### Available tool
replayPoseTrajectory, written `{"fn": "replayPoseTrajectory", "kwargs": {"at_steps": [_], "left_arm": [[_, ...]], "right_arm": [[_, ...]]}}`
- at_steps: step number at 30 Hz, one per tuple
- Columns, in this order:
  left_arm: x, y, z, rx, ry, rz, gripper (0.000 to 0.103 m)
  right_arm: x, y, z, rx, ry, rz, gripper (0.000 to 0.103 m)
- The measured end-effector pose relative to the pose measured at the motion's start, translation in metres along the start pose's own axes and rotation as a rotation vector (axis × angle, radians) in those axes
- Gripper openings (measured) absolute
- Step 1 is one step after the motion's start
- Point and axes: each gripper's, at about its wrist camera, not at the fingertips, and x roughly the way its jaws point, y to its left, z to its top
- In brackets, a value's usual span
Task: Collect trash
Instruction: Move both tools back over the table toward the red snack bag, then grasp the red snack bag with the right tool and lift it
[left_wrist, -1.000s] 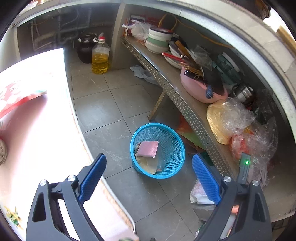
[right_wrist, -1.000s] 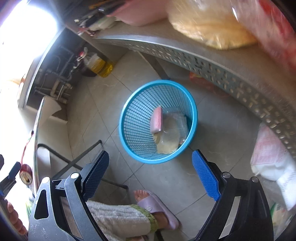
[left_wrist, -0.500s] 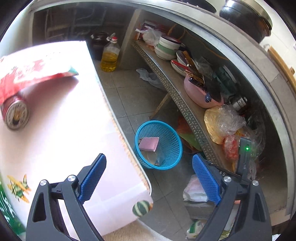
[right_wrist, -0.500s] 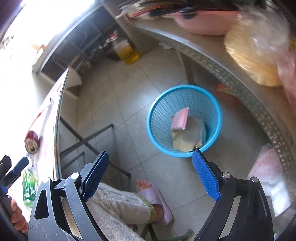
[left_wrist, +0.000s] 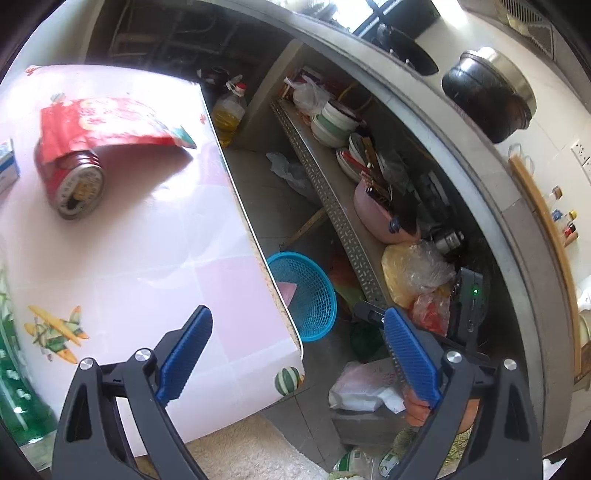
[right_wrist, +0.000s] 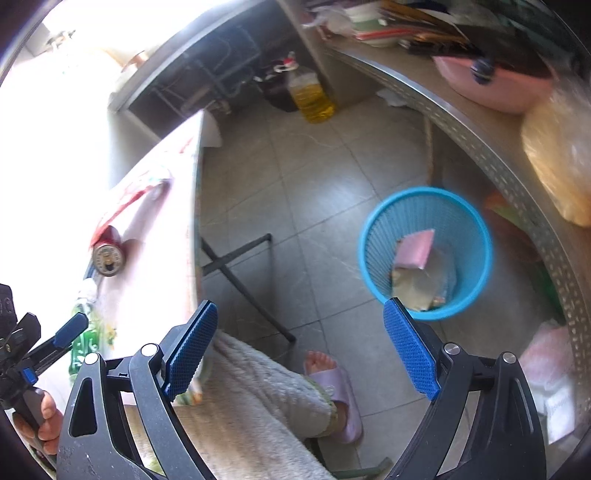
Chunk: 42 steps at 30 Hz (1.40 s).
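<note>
The left tool (left_wrist: 297, 350) hangs with its blue pads spread wide and nothing between them, above the near corner of the counter (left_wrist: 155, 266), which is covered in a pale pink printed cloth. Ahead and to the left of this tool a red drink can (left_wrist: 70, 184) lies on its side on the counter, its top end facing the camera, and a red and white snack wrapper (left_wrist: 110, 122) lies draped over the can's far side, touching it. At the left edge of the view, just beside the tool's left pad, a green bottle (left_wrist: 16, 373) lies on the cloth. Past the counter's right edge, ahead between the two pads, a blue basket (left_wrist: 314, 295) stands on the tiled floor, partly hidden by the counter edge, with a pink flat packet (left_wrist: 288, 290) showing inside it. The right tool (right_wrist: 299, 354) is likewise wide open and empty, held over the floor (right_wrist: 295, 177) and over the person's leg in a pale fleecy trouser and a lilac slipper (right_wrist: 338, 395). In this view the basket (right_wrist: 424, 254) sits just ahead of the right pad, holding the pink packet (right_wrist: 413, 251) on top of crumpled clear plastic. The can (right_wrist: 107, 254) and wrapper (right_wrist: 125, 199) lie on the counter far to the left of the tool, and the left tool (right_wrist: 55, 339) shows at the lower left, gripped by a hand (right_wrist: 40, 424). A yellow oil bottle (right_wrist: 312, 94) stands on the floor far ahead.
</note>
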Motion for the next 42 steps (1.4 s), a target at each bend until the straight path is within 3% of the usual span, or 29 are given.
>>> {"fn": "replayPoseTrajectory", "kwargs": {"at_steps": [8,12,18,21,24,28,30,34,42], "left_arm": [[-0.069,0.026,-0.009,0.007,-0.145,0.035,0.092],[-0.094,0.045,-0.011,-0.015,-0.198,0.067,0.092],[-0.121,0.068,-0.009,-0.038,-0.261,0.109,0.092],[-0.131,0.076,-0.010,-0.037,-0.285,0.125,0.092],[-0.137,0.085,-0.013,-0.048,-0.296,0.157,0.092],[-0.147,0.097,-0.017,-0.066,-0.316,0.184,0.092],[-0.151,0.104,-0.019,-0.077,-0.323,0.200,0.092],[-0.158,0.119,-0.025,-0.103,-0.328,0.220,0.092],[-0.162,0.144,-0.036,-0.154,-0.312,0.235,0.092]], "right_arm": [[0.000,0.051,0.014,-0.089,0.001,0.072,0.087],[0.004,0.078,0.022,-0.122,0.012,0.150,0.087],[0.019,0.117,0.041,-0.082,0.069,0.359,0.087],[0.039,0.138,0.056,-0.022,0.114,0.494,0.087],[0.069,0.161,0.071,0.047,0.159,0.567,0.087],[0.117,0.187,0.087,0.170,0.229,0.602,0.079],[0.141,0.194,0.093,0.248,0.262,0.579,0.075],[0.177,0.193,0.097,0.380,0.290,0.590,0.067],[0.207,0.178,0.086,0.570,0.300,0.667,0.036]]}}
